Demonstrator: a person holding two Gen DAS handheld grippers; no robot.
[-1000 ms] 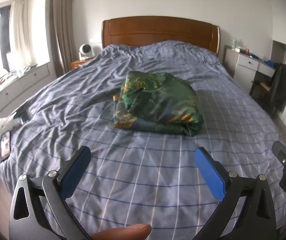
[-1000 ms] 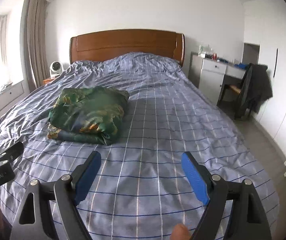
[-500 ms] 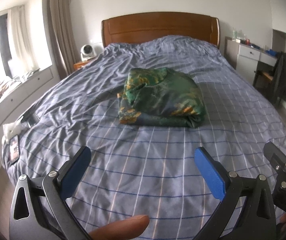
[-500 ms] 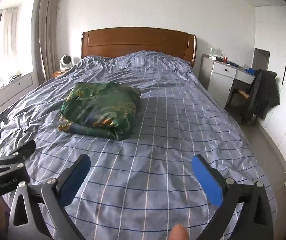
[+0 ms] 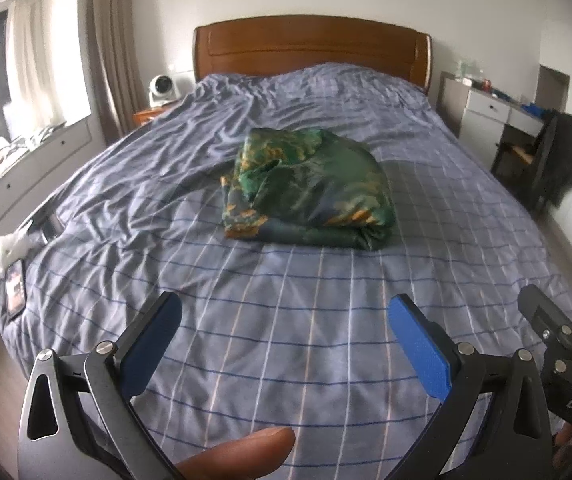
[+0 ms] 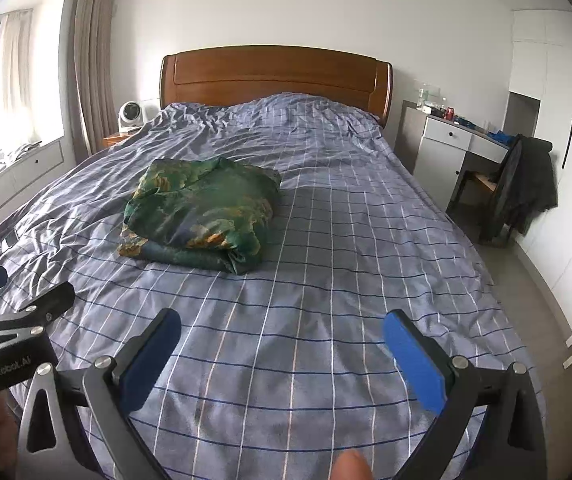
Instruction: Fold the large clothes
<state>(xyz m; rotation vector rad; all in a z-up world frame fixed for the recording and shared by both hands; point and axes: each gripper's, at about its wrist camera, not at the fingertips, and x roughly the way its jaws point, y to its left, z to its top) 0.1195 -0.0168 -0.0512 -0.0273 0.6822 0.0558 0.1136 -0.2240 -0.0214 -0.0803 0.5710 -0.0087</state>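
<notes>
A double bed (image 5: 326, 340) under a blue checked duvet cover fills a bedroom, its wooden headboard (image 5: 310, 46) against the far wall, with a white desk (image 6: 450, 140) and a chair draped in a dark jacket (image 6: 526, 184) to one side. Near the middle of the bed lies the task's item, a green floral-print garment (image 5: 314, 196), bundled into a loose, lumpy stack and well apart from both tools. The left gripper (image 5: 286, 332) and right gripper (image 6: 282, 340) hover over the foot of the bed, jaws of each spread wide with nothing between them. Folding appears either just finished or not yet begun; any next move would call for reaching forward to the bundle's near edge.
</notes>
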